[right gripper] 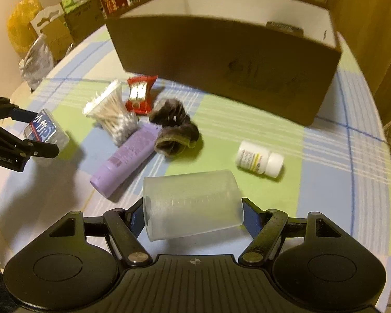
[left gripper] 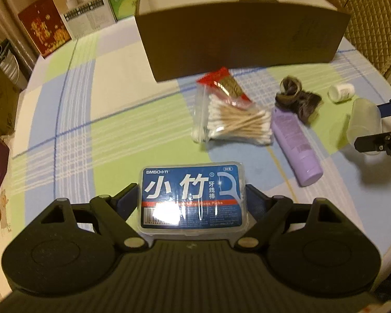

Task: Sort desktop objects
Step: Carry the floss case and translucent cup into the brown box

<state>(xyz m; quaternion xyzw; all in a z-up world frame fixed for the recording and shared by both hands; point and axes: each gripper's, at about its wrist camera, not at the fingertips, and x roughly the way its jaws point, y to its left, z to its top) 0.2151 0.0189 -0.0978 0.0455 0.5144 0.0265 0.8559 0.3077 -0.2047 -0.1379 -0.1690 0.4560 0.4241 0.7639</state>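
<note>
My left gripper (left gripper: 191, 195) is shut on a clear box of dental floss picks (left gripper: 193, 195) with a blue label, lifted off the checked tablecloth. My right gripper (right gripper: 193, 206) is shut on a translucent plastic cup (right gripper: 193, 203) lying sideways between its pads. In the left wrist view the same cup (left gripper: 365, 124) and right gripper (left gripper: 378, 130) show at the right edge. In the right wrist view the floss box (right gripper: 45, 130) and left gripper (right gripper: 36, 130) show at the left edge. A brown cardboard box (left gripper: 242, 44) (right gripper: 221, 60) with a white inside stands open at the back.
On the cloth lie a bag of cotton swabs (left gripper: 234, 122) (right gripper: 112, 114), a red packet (left gripper: 225, 83) (right gripper: 139, 94), a purple tube (left gripper: 295, 146) (right gripper: 127, 156), a dark sock bundle (left gripper: 297, 99) (right gripper: 173, 127) and a white pill bottle (left gripper: 341, 92) (right gripper: 259, 161). Boxes and bags crowd the far table edge.
</note>
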